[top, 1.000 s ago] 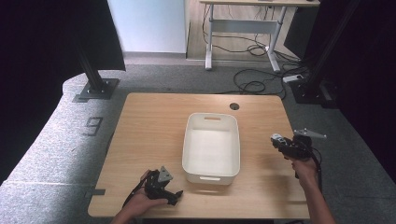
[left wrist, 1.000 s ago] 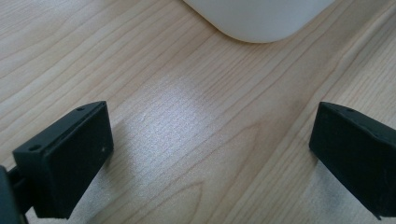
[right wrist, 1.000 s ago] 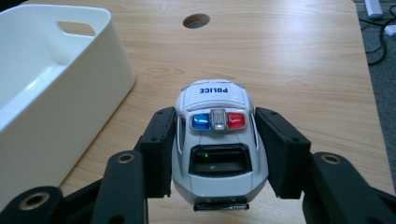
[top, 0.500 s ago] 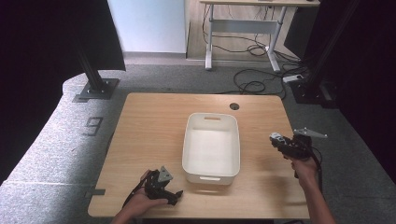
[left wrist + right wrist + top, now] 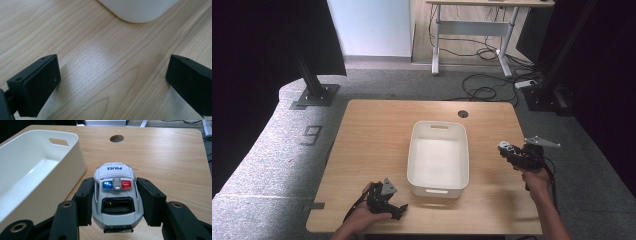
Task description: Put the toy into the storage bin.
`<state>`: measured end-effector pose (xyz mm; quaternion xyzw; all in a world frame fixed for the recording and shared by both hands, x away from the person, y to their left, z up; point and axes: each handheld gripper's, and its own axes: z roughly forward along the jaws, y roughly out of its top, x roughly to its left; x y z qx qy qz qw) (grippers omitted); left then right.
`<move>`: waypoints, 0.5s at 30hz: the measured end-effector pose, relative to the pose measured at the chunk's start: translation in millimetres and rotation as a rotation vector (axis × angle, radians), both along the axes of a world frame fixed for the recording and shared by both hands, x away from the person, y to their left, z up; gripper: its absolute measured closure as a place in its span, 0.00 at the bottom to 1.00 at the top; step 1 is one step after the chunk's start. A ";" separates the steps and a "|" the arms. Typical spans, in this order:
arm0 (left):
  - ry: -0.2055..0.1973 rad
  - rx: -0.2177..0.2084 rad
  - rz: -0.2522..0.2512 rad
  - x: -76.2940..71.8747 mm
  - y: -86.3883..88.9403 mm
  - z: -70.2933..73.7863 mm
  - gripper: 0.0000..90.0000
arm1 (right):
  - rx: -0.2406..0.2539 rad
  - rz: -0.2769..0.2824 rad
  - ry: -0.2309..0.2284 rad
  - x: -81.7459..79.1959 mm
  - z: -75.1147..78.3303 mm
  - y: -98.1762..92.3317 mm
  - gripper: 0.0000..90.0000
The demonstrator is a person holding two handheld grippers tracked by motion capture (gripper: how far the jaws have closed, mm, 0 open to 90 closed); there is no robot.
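Note:
A white and grey toy police car (image 5: 116, 192) with blue and red roof lights sits between the jaws of my right gripper (image 5: 117, 196), which press on both its sides. In the high view the right gripper (image 5: 508, 149) holds the car (image 5: 503, 146) over the table's right part, just right of the white bin (image 5: 412, 150). Whether the wheels touch the wood I cannot tell. My left gripper (image 5: 396, 209) lies low at the table's front left, near the bin's front corner. Its jaws stand wide apart over bare wood (image 5: 112, 82), with nothing between them.
The empty white bin (image 5: 62, 157) with handle slots stands mid-table; its rounded corner (image 5: 137, 10) is just ahead of the left gripper. A round cable hole (image 5: 463, 114) sits near the far edge. Black stands and floor cables lie beyond the table.

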<state>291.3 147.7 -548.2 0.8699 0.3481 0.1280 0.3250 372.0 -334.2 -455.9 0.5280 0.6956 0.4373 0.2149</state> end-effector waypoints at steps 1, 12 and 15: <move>0.000 0.000 0.000 0.0 0.0 0.0 0.00 | -0.003 0.002 -0.001 -0.3 0.7 0.9 0.56; -0.001 -0.001 -0.001 0.0 0.1 -0.1 0.00 | -0.020 0.025 -0.008 -1.9 2.2 8.2 0.56; -0.001 -0.001 0.000 -0.1 0.1 -0.1 0.00 | -0.021 0.028 -0.004 -2.2 2.6 9.4 0.56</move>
